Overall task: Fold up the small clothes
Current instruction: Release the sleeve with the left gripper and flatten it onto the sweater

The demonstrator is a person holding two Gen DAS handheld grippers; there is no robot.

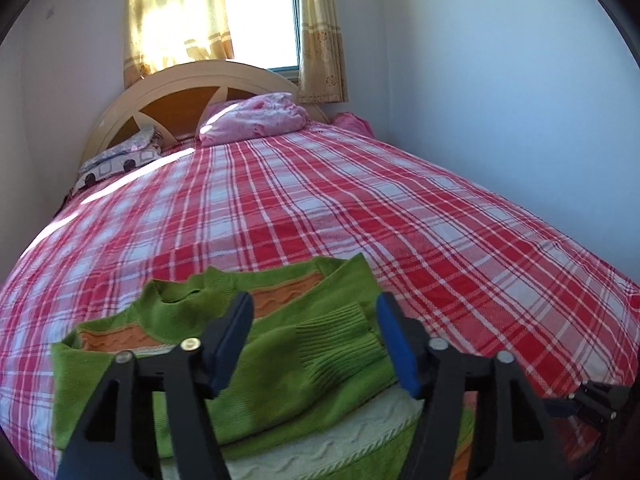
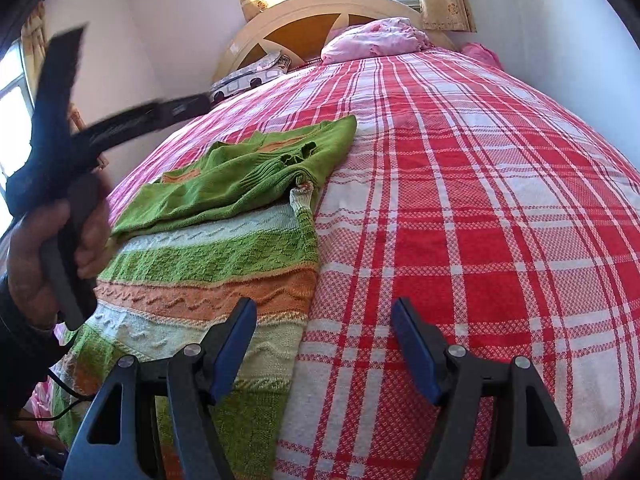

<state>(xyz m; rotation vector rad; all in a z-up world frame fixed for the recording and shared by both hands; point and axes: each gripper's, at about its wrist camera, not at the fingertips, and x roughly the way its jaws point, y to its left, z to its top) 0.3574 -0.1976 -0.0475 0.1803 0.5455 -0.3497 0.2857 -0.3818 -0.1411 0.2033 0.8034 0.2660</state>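
Striped sweater (image 2: pixel 208 264) lies lengthwise toward headboard (image 2: pixel 320 12); both grippers (image 1: pixel 316 344) (image 2: pixel 324 348) gape, empty.

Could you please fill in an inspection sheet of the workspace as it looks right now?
Surface: bed with a red, pink and white plaid sheet, fairly smooth.
Job's things: green, orange and cream striped knit sweater lying near the bed's left side, a green sleeve folded across its chest.
Clutter: pink bundled bedding and a patterned pillow by the headboard.
Grippers: left gripper open above the folded sleeve, nothing gripped; right gripper open over the sweater's lower right edge, nothing gripped.
Cables: thin black cable below the person's left hand.
Surroundings: white walls, window with yellow curtains behind the headboard.
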